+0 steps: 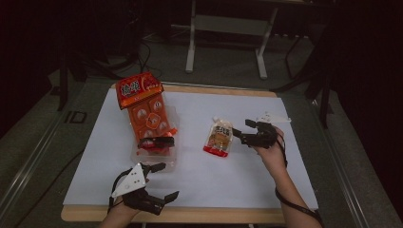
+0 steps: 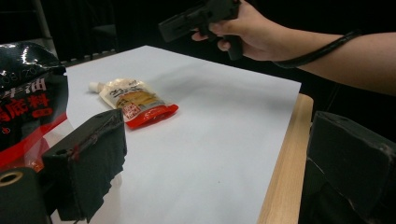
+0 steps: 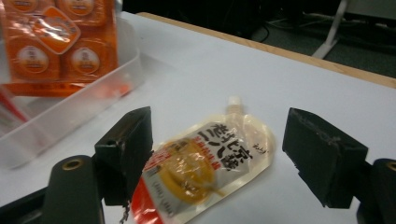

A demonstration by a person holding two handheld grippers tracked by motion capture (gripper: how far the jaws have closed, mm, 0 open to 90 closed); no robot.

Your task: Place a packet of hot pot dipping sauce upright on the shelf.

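Note:
A yellow spouted pouch (image 1: 218,137) with a red bottom edge lies flat on the white sheet (image 1: 199,175) at the table's middle. My right gripper (image 1: 242,129) is open just right of it, pointing at it. In the right gripper view the pouch (image 3: 210,158) lies between and a little beyond the open jaws of the right gripper (image 3: 219,140). My left gripper (image 1: 167,180) is open near the front edge, below the bin, holding nothing. From the left gripper (image 2: 219,154) I see the pouch (image 2: 135,100) farther off, and the right gripper (image 2: 196,18) held in a hand.
A clear plastic bin (image 1: 172,159) stands left of centre. It holds an orange multi-cup pack (image 1: 149,118), a red snack bag (image 1: 139,89) leaning at its far end, and a dark red packet (image 1: 157,142). The wooden table edge (image 1: 214,214) runs along the front.

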